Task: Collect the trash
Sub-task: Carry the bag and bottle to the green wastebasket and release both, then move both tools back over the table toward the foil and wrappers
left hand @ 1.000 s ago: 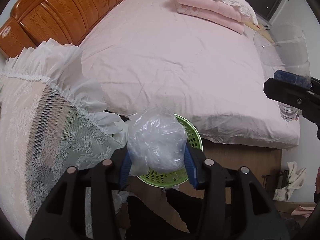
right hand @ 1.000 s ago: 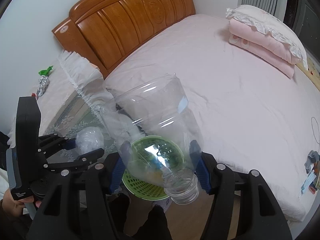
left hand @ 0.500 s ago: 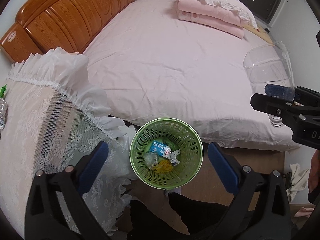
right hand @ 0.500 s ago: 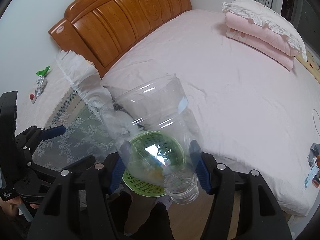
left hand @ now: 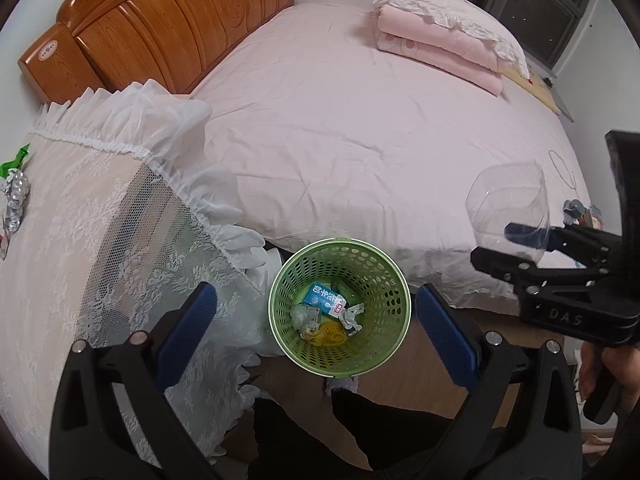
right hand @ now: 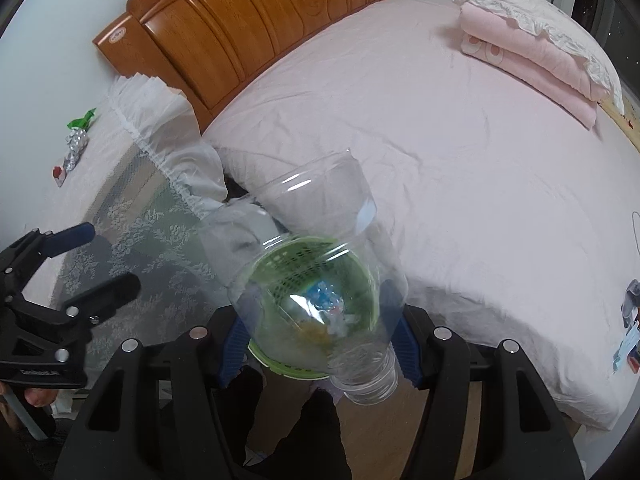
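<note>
A green mesh basket stands on the floor between the bed and the lace-covered nightstand. Inside lie a blue-and-white carton, a crumpled clear plastic bag and a yellow scrap. My left gripper hangs above the basket, open wide, with nothing between its blue pads. My right gripper is shut on a clear plastic bottle, neck towards the camera. The basket's rim shows behind and below the bottle. In the left wrist view the bottle and right gripper are at the right.
On the nightstand's lace cover lie a crumpled foil wrapper and a green scrap. The pink bed carries folded blankets and a pillow. Small items lie at the bed's right edge. A person's dark-clad legs are below.
My left gripper opened and let go of the clear plastic bag, which now lies in the basket. The right gripper has sunk with the bottle closer over the basket.
</note>
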